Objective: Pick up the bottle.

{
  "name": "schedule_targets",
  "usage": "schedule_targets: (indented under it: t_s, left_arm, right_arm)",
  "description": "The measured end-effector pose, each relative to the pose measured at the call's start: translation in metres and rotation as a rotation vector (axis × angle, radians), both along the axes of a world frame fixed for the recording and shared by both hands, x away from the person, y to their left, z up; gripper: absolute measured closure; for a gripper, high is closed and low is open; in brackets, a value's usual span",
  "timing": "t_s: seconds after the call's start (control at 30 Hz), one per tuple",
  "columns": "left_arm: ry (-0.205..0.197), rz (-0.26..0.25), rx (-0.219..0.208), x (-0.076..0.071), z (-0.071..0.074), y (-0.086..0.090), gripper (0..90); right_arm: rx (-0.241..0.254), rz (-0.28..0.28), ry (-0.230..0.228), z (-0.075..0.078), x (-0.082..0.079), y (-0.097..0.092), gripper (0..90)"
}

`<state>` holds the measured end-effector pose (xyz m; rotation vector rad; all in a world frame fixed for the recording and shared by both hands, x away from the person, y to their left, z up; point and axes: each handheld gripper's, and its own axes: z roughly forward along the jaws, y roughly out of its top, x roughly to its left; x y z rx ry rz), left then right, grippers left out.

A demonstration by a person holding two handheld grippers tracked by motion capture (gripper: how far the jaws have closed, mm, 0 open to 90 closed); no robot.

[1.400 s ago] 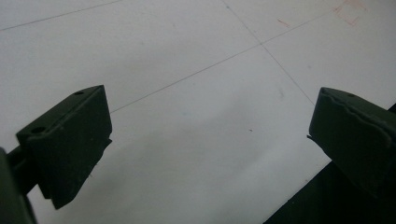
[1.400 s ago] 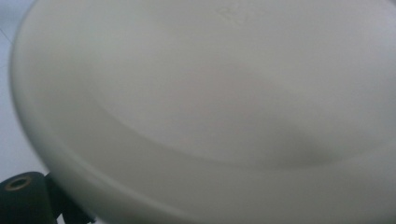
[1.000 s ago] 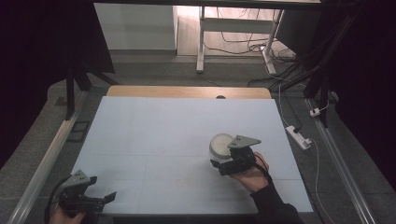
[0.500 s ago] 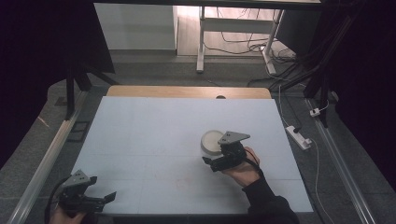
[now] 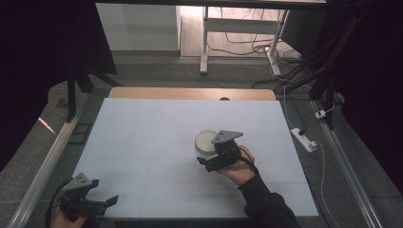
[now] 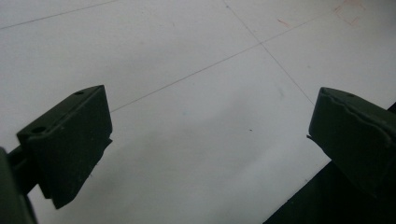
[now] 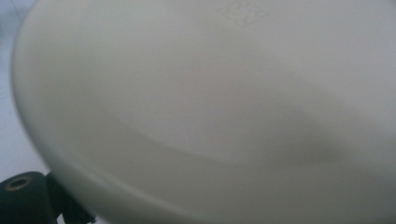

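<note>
Your right gripper and the white bowl have shifted left, now mid-table. Bowl sits against it; can't tell whether the jaws are clamped. Your left gripper rests wide open, holding nothing, at the near-left corner.

Left tool gapes wide; right tool extended forward.
</note>
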<state>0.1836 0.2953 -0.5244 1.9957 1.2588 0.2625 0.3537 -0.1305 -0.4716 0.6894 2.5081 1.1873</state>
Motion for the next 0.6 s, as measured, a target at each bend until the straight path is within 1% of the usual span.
schedule_targets:
  t_s: [0.17,0.4,0.43,0.47,0.5,0.6]
  left_arm:
    - [0.0,-0.001,0.0,0.0,0.0,0.0,0.4]
    - [-0.001,-0.002,0.002,0.0,0.0,0.0,0.4]
    - [-0.001,-0.001,0.002,0.0,0.0,0.0,0.4]
    - [-0.001,-0.001,0.002,0.0,0.0,0.0,0.4]
    - [-0.001,-0.001,0.001,0.0,0.0,0.0,0.4]
    - [0.0,-0.001,0.0,0.0,0.0,0.0,0.4]
  right_arm:
    - [-0.003,0.013,0.002,0.0,0.001,0.008,6.6]
    - [-0.001,0.038,0.003,0.0,0.003,0.022,6.6]
    - [-0.002,0.046,0.005,0.0,0.003,0.027,6.6]
    - [-0.002,0.046,0.005,0.0,0.003,0.027,6.6]
    - [-0.006,0.056,0.003,0.0,0.003,0.032,6.7]
    - [-0.011,0.065,-0.001,0.0,0.002,0.036,6.7]
